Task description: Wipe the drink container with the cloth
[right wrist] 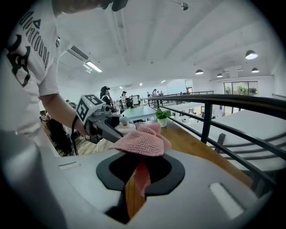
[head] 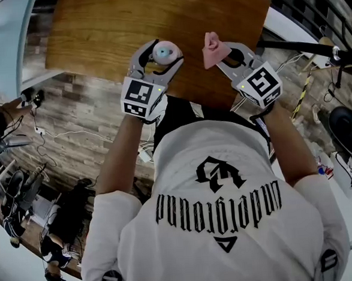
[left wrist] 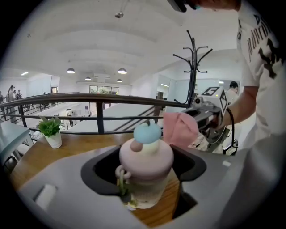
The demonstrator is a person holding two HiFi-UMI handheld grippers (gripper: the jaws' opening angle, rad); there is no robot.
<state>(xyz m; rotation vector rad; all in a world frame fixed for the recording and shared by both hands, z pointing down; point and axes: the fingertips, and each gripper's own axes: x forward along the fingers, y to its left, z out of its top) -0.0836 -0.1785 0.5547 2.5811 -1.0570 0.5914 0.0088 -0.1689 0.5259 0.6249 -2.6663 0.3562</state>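
- White T-shirt (head: 218, 224) with black print, on the person, fills the near part of the head view; both bare forearms reach away from it.
- Left claw (head: 162, 52), marker cube (head: 142, 97) behind it: jaws stand wide, clamped on the drink container (head: 165, 52), which shows its pale blue cap from above.
- Right claw (head: 221, 51), marker cube (head: 262, 84) behind it: jaws pinched on the pink cloth (head: 213, 49), which sticks up bunched at the tips.
- Wooden surface (head: 125, 20): both claws are over its near edge, side by side and near each other.
- Left gripper view: drink container (left wrist: 146, 172) upright between the jaws, with a pink lid, blue cap, small loop handle at its left and a clear lower body. Wood shows under it; whether it rests there cannot be told.
- Same view, beyond: cloth (left wrist: 180, 129) in the right claw, just right of and behind the cap; potted plant (left wrist: 51, 132) on the surface at left; dark railing (left wrist: 98, 100); coat stand (left wrist: 193, 67).
- Right gripper view: knitted cloth (right wrist: 143, 143) draped over the jaw tips, one fold hanging down between them.
- Same view, beyond: left claw with the drink container (right wrist: 124, 125) at left; potted plant (right wrist: 162, 117); railing (right wrist: 214, 100) along the surface's far edge.
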